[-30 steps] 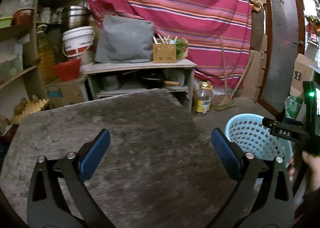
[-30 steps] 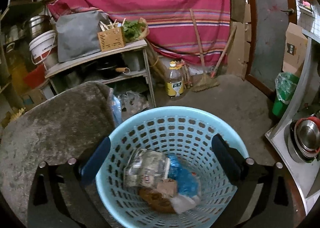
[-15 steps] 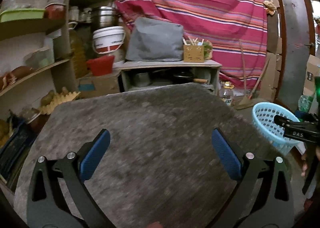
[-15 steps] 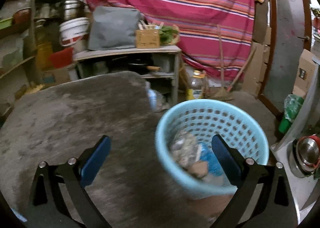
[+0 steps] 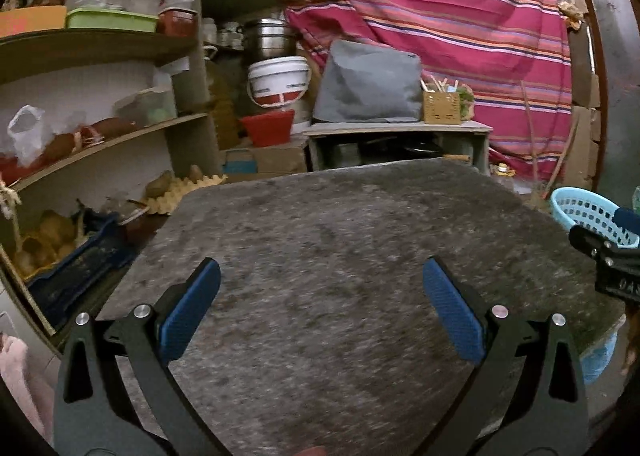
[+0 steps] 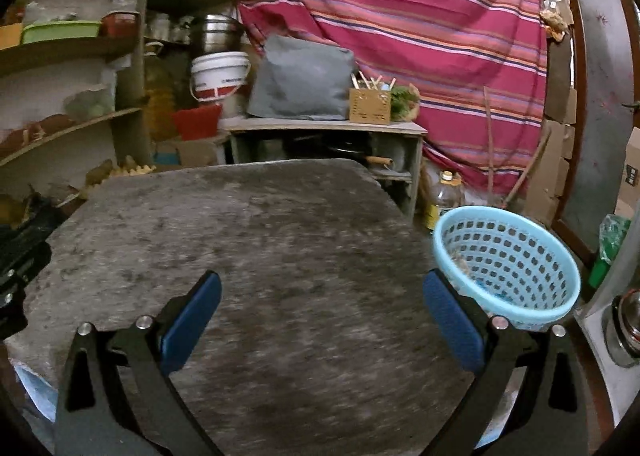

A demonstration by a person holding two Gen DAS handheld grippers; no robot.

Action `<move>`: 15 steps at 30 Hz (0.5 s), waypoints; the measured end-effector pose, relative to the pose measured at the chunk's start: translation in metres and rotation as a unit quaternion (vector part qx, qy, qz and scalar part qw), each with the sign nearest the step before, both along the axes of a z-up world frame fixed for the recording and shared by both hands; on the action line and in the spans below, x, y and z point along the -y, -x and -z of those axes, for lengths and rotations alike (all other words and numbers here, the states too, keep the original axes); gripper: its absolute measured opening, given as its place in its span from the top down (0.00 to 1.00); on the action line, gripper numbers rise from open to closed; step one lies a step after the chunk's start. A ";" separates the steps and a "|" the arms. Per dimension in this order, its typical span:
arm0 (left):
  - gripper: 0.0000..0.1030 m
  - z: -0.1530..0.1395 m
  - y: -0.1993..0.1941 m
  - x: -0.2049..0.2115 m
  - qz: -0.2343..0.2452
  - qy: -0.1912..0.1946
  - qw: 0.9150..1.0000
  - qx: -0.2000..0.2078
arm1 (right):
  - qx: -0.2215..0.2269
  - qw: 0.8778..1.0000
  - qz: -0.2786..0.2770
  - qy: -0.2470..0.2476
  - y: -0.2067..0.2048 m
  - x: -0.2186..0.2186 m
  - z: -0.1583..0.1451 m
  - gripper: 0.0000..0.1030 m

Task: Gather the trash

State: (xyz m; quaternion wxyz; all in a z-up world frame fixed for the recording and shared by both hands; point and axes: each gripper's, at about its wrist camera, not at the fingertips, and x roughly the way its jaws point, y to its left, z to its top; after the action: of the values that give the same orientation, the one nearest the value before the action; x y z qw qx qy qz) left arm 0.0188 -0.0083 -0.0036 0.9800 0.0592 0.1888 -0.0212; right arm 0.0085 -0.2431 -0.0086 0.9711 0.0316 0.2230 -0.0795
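A light blue plastic basket (image 6: 508,260) stands on the floor just past the right edge of the grey stone table (image 6: 248,240); some trash shows low inside it. It also shows at the right edge of the left wrist view (image 5: 588,213). My right gripper (image 6: 320,312) is open and empty above the table's near part, left of the basket. My left gripper (image 5: 320,308) is open and empty above the table (image 5: 340,240). No trash shows on the tabletop.
Wooden shelves (image 5: 92,135) with food and containers line the left side. A low shelf unit (image 6: 320,135) with a grey bag and wooden box stands behind the table. An oil bottle (image 6: 442,195) and broom stand by the striped curtain. A steel counter edge (image 6: 616,296) is at right.
My right gripper has swung left from above the basket to over the table. My left gripper has pulled back and turned left, bringing the shelves into view. Both stay open.
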 end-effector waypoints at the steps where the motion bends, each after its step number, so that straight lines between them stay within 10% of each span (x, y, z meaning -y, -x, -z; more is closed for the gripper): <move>1: 0.05 -0.001 0.003 -0.003 -0.004 0.002 1.000 0.006 | 0.006 1.000 -0.003 0.000 0.002 -0.005 0.002 0.04; 15: 0.05 0.004 0.002 0.000 -0.001 0.006 1.000 0.017 | 0.036 0.999 -0.017 0.028 0.005 -0.027 -0.003 0.04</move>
State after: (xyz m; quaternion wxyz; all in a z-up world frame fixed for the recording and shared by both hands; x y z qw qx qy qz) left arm 0.0168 -0.0087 -0.0071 0.9835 0.0532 0.1718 -0.0202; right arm 0.0039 -0.2157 -0.0052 0.9802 0.0033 0.1857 -0.0683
